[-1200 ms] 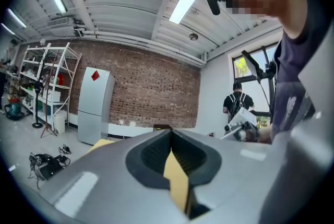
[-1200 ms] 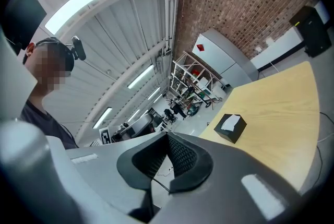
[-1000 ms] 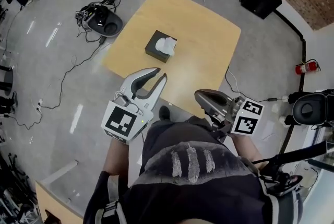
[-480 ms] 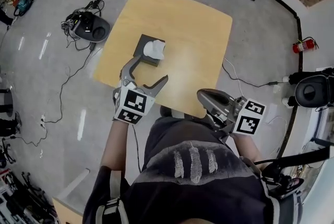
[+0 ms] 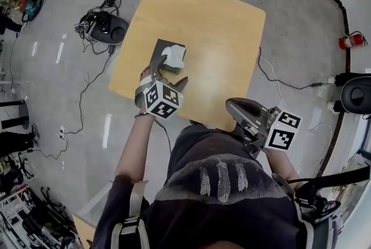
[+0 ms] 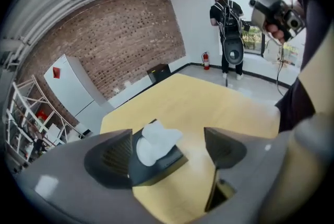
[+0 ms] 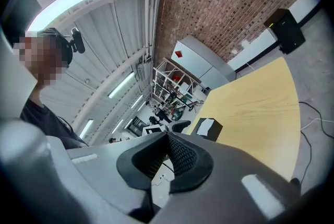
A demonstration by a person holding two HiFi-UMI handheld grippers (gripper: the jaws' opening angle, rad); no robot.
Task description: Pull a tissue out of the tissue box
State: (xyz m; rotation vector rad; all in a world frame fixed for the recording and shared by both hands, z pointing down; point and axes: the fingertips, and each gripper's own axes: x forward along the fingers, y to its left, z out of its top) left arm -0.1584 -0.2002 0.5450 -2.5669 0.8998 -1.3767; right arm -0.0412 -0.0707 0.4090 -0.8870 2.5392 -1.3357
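room: a grey polished floor [image 5: 69,74] strewn with cables is seen around everything, plus brick wall in the gripper views.
table: a bare wooden table [image 5: 232,33] is planted mid-room; nothing but the box is kept on it.
left gripper [image 5: 166,75]: a second ago it was held back over the lap, nearly clamped. Now it's been brought down right by the box, and its jaws have just been opening, so they're spread wide and empty, the box framed between them without being touched.
right gripper [image 5: 231,104]: parked at the table's near edge, pinched closed on nothing, barely shifted.
tissue box [image 5: 159,49]: dark, set near the table's left edge.
tissue [image 5: 174,56]: a white tuft is left poking out the top, not grabbed yet. Basically the approach looks done, and a pinch on that tuft is what's needed next.
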